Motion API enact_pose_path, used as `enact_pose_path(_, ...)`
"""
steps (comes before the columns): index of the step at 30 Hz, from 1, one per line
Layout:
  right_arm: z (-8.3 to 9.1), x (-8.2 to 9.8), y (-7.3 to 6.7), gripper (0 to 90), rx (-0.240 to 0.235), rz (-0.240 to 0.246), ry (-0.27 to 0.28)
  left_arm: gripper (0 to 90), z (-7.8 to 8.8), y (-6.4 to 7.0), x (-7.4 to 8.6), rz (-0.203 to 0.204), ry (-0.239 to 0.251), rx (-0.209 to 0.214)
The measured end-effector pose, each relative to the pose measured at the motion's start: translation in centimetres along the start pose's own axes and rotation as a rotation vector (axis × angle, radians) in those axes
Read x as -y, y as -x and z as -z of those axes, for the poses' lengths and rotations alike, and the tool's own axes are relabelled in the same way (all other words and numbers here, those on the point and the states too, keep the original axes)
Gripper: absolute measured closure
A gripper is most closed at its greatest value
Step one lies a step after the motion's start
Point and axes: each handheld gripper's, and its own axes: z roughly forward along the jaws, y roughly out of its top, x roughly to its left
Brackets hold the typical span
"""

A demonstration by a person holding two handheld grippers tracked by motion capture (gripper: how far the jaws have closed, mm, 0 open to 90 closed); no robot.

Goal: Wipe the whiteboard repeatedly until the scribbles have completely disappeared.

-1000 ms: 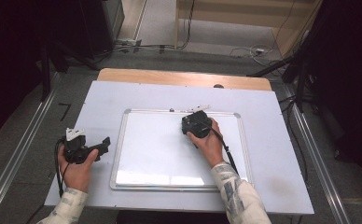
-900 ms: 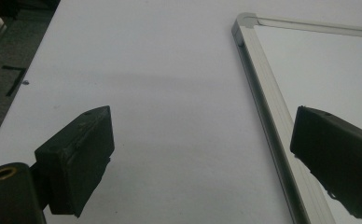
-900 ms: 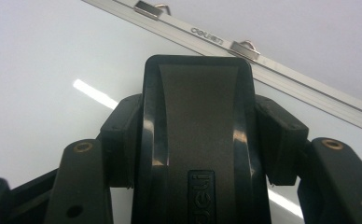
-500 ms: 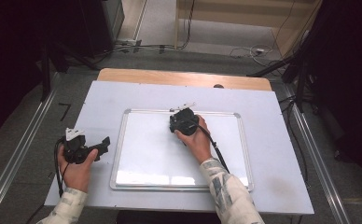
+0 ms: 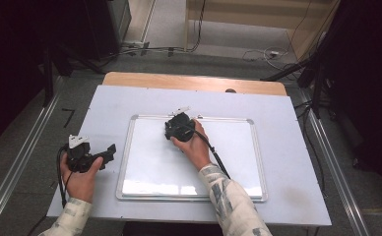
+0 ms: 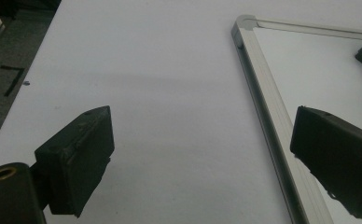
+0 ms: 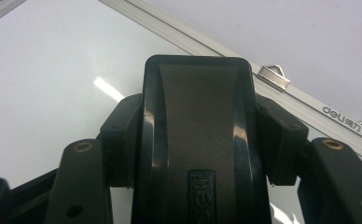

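We see the right gripper (image 5: 178, 124) clenched on a black whiteboard eraser (image 7: 198, 140) — in the right gripper view its two jaws press the eraser's sides, and the eraser's face rests flat on the whiteboard (image 5: 238, 147). From the high view it sits near the board's top edge, a little left of the middle, close to the silver frame and its hanging clips (image 7: 273, 74). The left gripper (image 5: 111, 149) hangs released over the white table (image 5: 287, 128), just left of the whiteboard — its jaws stand wide apart with nothing between them, one of them over the board's left frame (image 6: 268, 116).
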Motion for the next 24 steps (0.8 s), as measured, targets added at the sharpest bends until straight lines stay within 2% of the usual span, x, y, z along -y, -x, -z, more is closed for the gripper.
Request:
enact_pose_path(8,-0.4,-0.4,-0.6,38.6,-0.013,0.029,0.013,6.7,0.0,0.0,0.0,0.000,0.001,-0.001)
enact_pose_path(15,-0.3,-0.3,-0.3,38.6,-0.039,-0.001,0.038,6.7,0.0,-0.2,0.0,0.003,0.001,-0.005)
enact_pose_path(20,0.6,-0.3,0.1,38.5,-0.063,-0.024,0.069,6.7,0.0,-0.3,0.0,0.006,0.003,-0.007)
enact_pose_path(24,1.9,-0.5,0.4,38.5,-0.056,-0.032,0.076,6.7,0.1,-0.3,0.0,-0.002,-0.001,-0.006)
